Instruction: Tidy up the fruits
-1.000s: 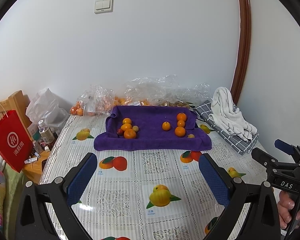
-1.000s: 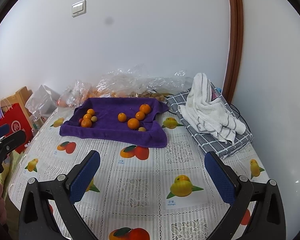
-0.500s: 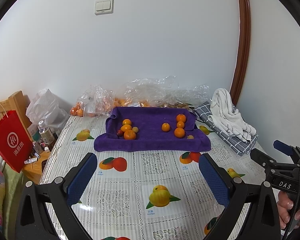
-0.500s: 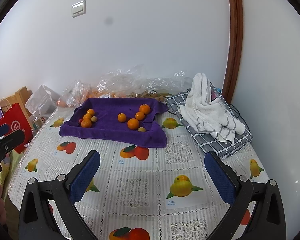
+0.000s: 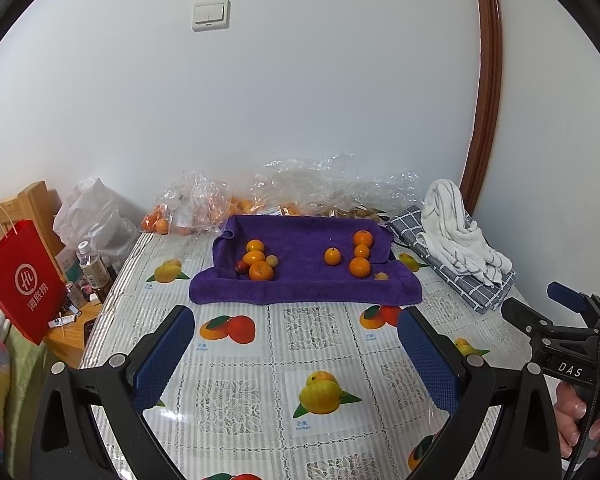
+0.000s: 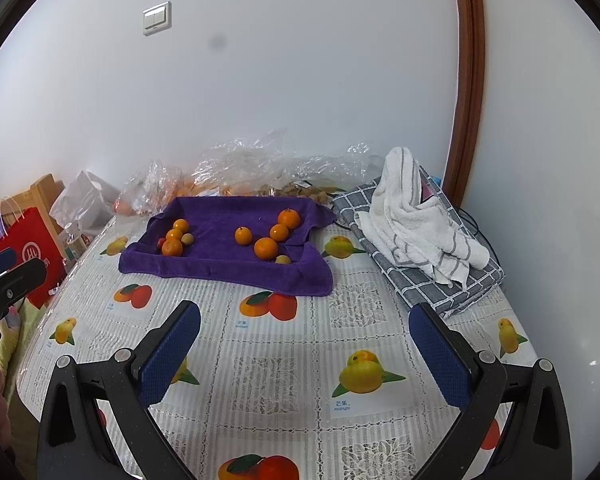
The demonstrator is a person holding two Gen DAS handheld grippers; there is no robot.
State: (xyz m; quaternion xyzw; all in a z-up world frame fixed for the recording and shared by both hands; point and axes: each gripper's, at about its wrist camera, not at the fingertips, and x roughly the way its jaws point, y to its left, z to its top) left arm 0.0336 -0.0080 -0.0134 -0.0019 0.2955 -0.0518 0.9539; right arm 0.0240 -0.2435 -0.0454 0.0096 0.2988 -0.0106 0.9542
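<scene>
With both the left claw (image 5: 296, 344) and the right claw (image 6: 304, 344) spread wide and empty, the oranges (image 5: 359, 267) well ahead on the purple towel (image 5: 300, 294) are judged light, round and apt to roll — best taken across the widest part, gently.

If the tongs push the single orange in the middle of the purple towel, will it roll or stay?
The single orange is round with nothing touching it, so it would probably roll. The purple towel looks soft and its edges are raised, which likely slows it and keeps it inside. It seems firm enough for a gentle grip.

both views toward purple towel (image 5: 306, 280)
</scene>
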